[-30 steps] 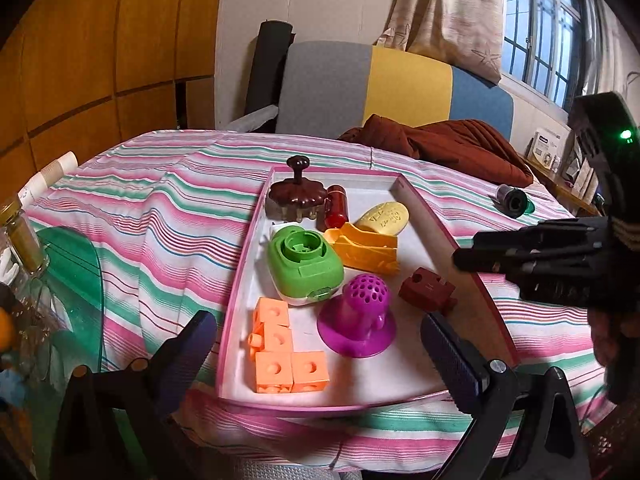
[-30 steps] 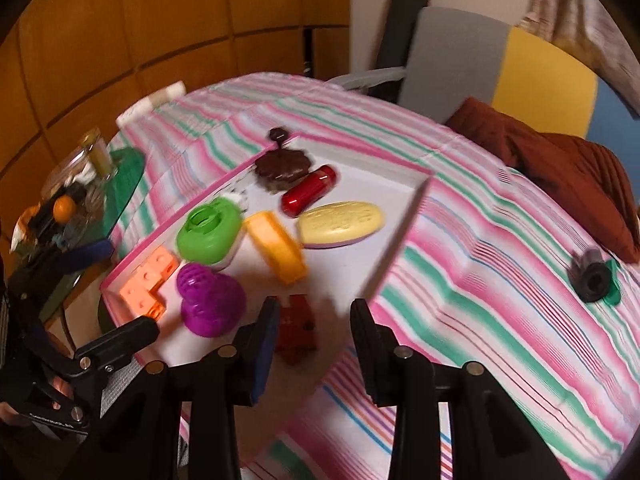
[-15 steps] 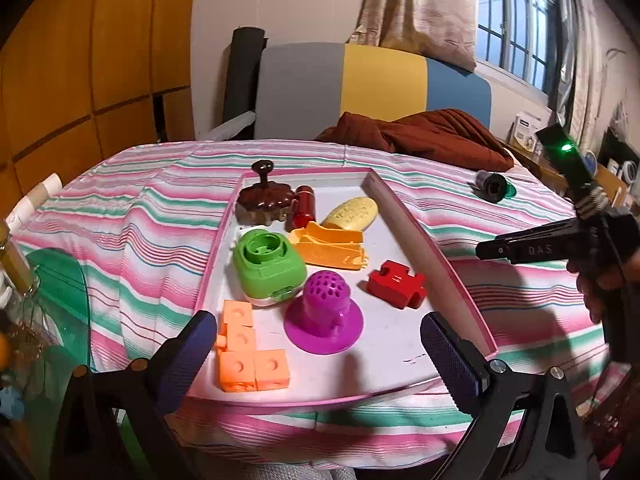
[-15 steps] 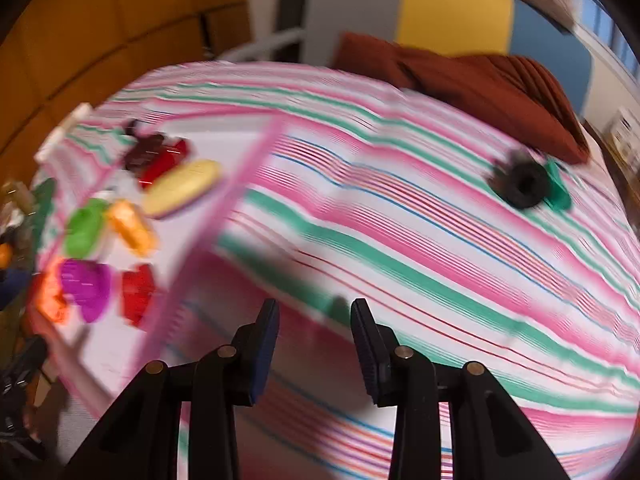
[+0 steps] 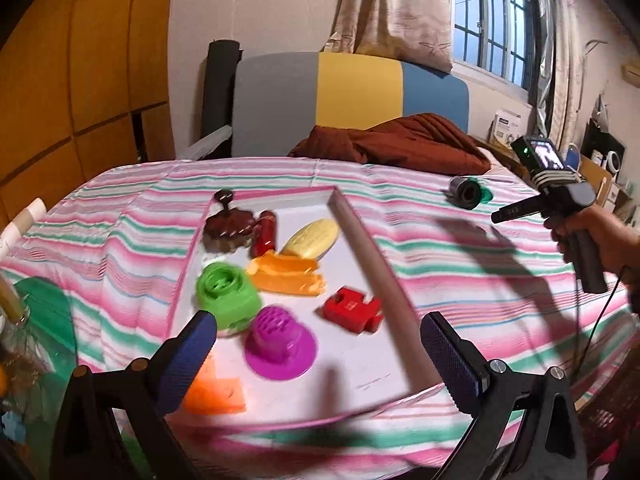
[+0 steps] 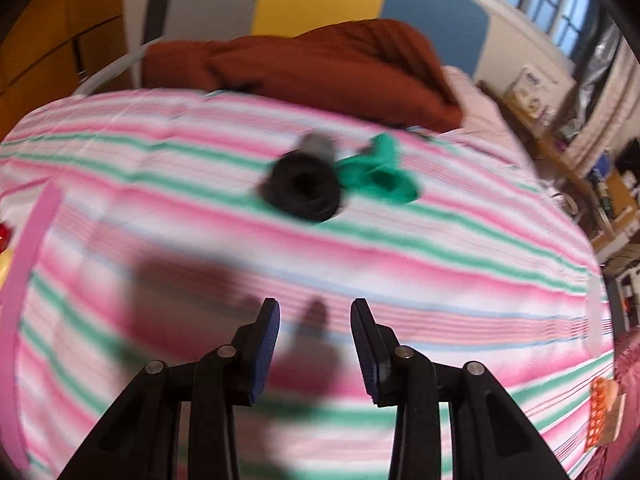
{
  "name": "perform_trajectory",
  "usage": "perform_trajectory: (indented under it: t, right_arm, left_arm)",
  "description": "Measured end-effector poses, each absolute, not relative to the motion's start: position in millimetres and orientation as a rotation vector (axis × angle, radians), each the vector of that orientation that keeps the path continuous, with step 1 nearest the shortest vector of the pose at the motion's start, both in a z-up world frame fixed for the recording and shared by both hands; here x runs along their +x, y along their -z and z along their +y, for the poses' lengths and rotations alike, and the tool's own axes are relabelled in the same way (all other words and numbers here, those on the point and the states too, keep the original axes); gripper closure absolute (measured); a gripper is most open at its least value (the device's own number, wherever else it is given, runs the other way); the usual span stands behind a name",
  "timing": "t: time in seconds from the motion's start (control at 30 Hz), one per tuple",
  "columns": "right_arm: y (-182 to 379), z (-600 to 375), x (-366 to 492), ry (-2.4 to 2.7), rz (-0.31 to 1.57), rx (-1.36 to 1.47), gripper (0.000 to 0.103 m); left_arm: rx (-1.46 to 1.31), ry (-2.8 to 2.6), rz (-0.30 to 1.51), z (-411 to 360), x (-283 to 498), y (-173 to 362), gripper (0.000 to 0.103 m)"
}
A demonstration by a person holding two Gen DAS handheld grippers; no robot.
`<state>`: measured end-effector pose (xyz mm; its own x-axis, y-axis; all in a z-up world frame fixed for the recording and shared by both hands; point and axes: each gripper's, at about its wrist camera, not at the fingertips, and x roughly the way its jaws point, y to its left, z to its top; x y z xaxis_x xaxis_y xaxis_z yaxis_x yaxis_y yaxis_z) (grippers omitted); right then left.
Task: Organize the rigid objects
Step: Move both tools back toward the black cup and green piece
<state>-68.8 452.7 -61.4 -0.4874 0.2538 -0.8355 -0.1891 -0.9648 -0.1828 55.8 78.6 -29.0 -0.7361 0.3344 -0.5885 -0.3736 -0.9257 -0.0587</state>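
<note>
I see the black cylinder (image 6: 304, 184), hollow-ended, lying on the striped cloth (image 6: 440, 264) beside a green piece (image 6: 380, 176); my right gripper (image 6: 314, 356), fingers apart and empty, has swung from the tray (image 5: 360, 236) toward it

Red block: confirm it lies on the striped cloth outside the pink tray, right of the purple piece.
Not quite. In the left wrist view the red block lies inside the pink tray, on its white floor, not on the striped cloth. It is right of the purple piece.
</note>
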Motion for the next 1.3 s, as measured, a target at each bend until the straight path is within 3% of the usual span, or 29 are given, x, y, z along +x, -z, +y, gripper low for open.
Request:
perform_trajectory:
  t: [0.1, 0.27, 0.5, 1.0, 1.3]
  right_arm:
    - [65, 480, -67, -2.472, -0.067, -1.362, 0.066]
    - [77, 517, -61, -2.324, 0.139, -1.415, 0.066]
    - [78, 539, -53, -2.239, 0.311, -1.451, 0.066]
    - [80, 555, -51, -2.191, 0.476, -1.466, 0.066]
    - [77, 568, -48, -2.160, 0.552, -1.439, 0.066]
  left_arm:
    - [-0.861, -2.592, 0.094, 95, 49, 21, 0.000]
    - [-0.820, -2.552, 0.105, 137, 32, 6, 0.000]
    - [-0.849, -2.524, -0.013, 202, -17, -9, 0.000]
    - [-0.859, -2.525, 0.281, 367, -117, 3, 0.000]
    - [-0.897, -2.566, 0.284, 408, -163, 15, 0.000]
